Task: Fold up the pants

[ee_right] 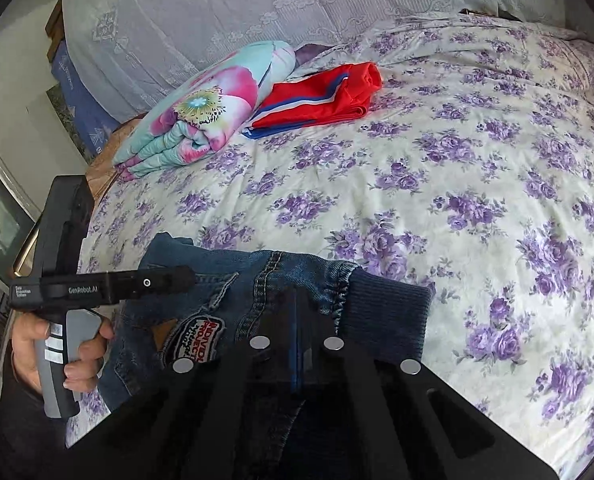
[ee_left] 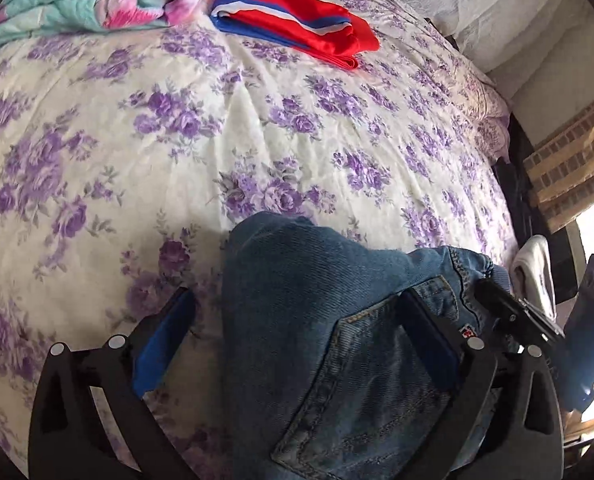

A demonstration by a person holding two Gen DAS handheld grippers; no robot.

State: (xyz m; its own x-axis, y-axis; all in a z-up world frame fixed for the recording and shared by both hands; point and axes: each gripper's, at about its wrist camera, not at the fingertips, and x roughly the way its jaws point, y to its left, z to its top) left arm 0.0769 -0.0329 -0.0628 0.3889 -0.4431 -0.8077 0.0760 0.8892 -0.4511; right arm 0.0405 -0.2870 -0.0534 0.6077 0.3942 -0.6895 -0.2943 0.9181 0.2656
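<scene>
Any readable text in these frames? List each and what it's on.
"GenRobot.AI": side of the left gripper.
Small print left of it: too small to read.
Jeans patch: red letters, upside down, roughly "INDIVIDUAL PROJECT"; unsure.
Red tag by the pocket: unreadable.

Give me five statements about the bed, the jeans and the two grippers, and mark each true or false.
1. The right gripper is shut on the jeans. True.
2. The left gripper stands closed tight. False: its fingers stand wide apart, with denim between them.
3. A folded red garment lies on the bed sheet beside the flowered quilt. True.
4. The jeans lie at the far end of the bed by the headboard. False: they are at the near edge, at the grippers.
5. The bed sheet is plain white. False: it has purple flowers.
</scene>
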